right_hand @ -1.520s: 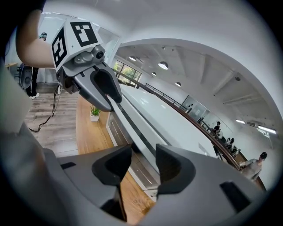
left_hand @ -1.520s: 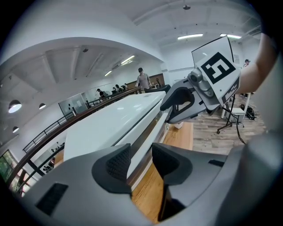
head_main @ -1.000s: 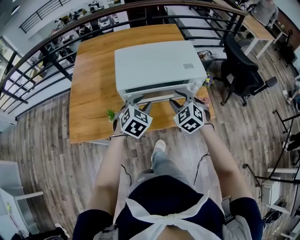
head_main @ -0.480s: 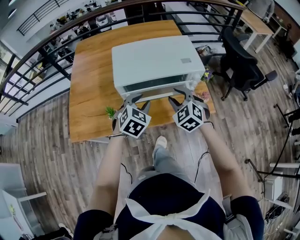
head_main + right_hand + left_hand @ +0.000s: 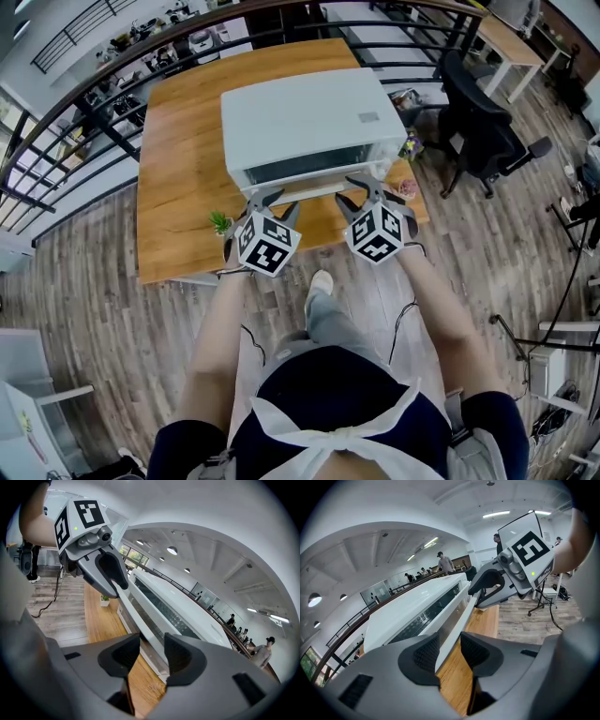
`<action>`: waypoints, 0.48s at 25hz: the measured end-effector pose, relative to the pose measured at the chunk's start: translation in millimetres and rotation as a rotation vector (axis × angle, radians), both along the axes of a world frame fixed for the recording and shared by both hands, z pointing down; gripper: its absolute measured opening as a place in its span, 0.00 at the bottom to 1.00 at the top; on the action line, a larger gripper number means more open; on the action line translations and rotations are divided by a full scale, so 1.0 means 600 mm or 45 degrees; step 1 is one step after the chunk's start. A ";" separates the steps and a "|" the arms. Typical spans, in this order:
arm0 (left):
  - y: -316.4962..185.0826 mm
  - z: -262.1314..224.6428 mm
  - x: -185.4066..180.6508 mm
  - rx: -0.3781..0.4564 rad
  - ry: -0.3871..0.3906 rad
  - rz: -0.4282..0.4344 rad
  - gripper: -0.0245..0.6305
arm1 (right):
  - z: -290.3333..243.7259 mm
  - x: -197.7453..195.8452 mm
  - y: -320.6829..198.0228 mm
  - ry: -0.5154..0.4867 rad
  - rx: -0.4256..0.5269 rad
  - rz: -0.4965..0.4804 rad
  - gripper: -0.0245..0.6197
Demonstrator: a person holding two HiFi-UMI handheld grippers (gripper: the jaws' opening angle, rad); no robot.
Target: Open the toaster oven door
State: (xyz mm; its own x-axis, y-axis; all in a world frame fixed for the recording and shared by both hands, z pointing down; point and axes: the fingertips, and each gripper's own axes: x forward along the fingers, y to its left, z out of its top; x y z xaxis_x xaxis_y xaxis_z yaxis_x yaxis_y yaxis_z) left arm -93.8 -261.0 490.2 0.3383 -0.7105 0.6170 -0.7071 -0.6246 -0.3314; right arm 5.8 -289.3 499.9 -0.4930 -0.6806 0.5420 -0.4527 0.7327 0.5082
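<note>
Oven [image 5: 305, 117]: on table [image 5: 187, 187], door facing person.
Left gripper [image 5: 272, 202]: pinching handle [image 5: 314, 194], left end.
Right gripper [image 5: 363, 192]: pinching handle, right end.
Risk: uneven pull could twist door; pads could slip off; oven could slide toward table edge.

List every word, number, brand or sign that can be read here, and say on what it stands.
No text can be read in any view.
Grey label on top of the toaster oven: too small to read.
Left marker cube and right marker cube: black-and-white square patterns, not letters.
</note>
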 end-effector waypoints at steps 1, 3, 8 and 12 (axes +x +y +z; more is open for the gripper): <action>0.001 0.000 0.001 0.000 0.000 0.000 0.27 | 0.000 0.000 0.001 0.000 -0.002 0.001 0.30; 0.004 0.001 0.001 0.003 0.001 0.000 0.27 | 0.001 0.001 0.004 0.001 -0.004 0.000 0.30; 0.009 0.005 0.003 0.009 -0.001 0.001 0.27 | 0.005 0.003 0.009 0.004 -0.005 -0.006 0.29; 0.015 0.008 0.005 0.005 -0.002 0.003 0.27 | 0.008 0.005 0.015 0.006 -0.008 -0.003 0.29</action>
State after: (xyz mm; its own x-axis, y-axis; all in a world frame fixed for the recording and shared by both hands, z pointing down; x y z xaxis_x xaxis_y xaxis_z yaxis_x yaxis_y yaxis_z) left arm -91.0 -252.0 495.3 0.3392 -0.7120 0.6148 -0.7049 -0.6252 -0.3351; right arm 9.0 -280.4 504.8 -0.4922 -0.6760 0.5484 -0.4486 0.7369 0.5057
